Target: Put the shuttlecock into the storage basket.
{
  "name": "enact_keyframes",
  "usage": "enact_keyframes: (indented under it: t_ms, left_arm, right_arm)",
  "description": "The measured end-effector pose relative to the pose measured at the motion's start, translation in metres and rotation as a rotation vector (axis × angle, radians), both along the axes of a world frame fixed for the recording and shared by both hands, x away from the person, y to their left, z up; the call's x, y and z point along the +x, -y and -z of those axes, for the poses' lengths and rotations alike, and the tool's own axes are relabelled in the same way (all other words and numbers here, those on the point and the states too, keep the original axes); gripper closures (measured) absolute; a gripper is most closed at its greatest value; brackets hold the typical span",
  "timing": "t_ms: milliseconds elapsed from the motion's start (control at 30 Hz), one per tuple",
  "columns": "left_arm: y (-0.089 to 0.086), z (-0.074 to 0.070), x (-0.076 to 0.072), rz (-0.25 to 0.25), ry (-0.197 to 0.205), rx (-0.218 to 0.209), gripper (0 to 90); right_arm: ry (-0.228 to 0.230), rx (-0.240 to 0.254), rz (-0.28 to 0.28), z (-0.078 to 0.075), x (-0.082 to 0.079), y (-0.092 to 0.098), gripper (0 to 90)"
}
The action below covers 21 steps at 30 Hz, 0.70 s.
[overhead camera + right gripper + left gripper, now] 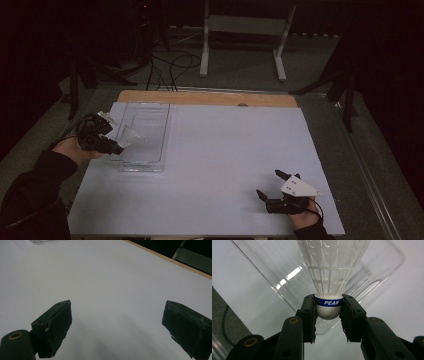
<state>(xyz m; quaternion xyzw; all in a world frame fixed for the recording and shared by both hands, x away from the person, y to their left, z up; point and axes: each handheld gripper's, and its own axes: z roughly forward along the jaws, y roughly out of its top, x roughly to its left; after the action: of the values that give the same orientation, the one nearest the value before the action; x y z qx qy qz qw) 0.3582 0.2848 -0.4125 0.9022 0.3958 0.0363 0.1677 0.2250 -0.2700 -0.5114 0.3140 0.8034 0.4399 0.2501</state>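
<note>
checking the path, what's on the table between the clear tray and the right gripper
Nothing: in the high view the white table is bare between the clear tray and the right gripper.

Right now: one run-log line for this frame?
left gripper: shut on shuttlecock cork, over clear tray | right gripper: open, empty, above table

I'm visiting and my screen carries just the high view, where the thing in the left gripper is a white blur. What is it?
Observer: A white shuttlecock, clamped by its rounded cork base in the left gripper.
Operator: Any marking on it?
Observer: A blue band around the cork reads PEAK.
Operator: Which way do its feathers point?
Observer: Away from the jaws, over the clear plastic tray.
Operator: Does the right gripper hold anything?
Observer: No; the right gripper has its jaws wide apart over the white tabletop.
</note>
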Motion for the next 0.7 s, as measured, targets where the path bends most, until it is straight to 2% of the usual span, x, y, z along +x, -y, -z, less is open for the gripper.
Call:
enact_keyframes:
  t_ms: [467,700]
  left_arm:
    - [-0.002,0.011,0.009,0.000,-0.014,0.026,66.3]
    - [-0.003,0.017,0.012,-0.009,-0.026,0.015,66.3]
  right_arm:
    - [-0.005,-0.002,-0.002,0.001,0.000,0.000,9.1]
    - [-0.006,-0.001,-0.003,0.001,0.000,0.000,9.1]
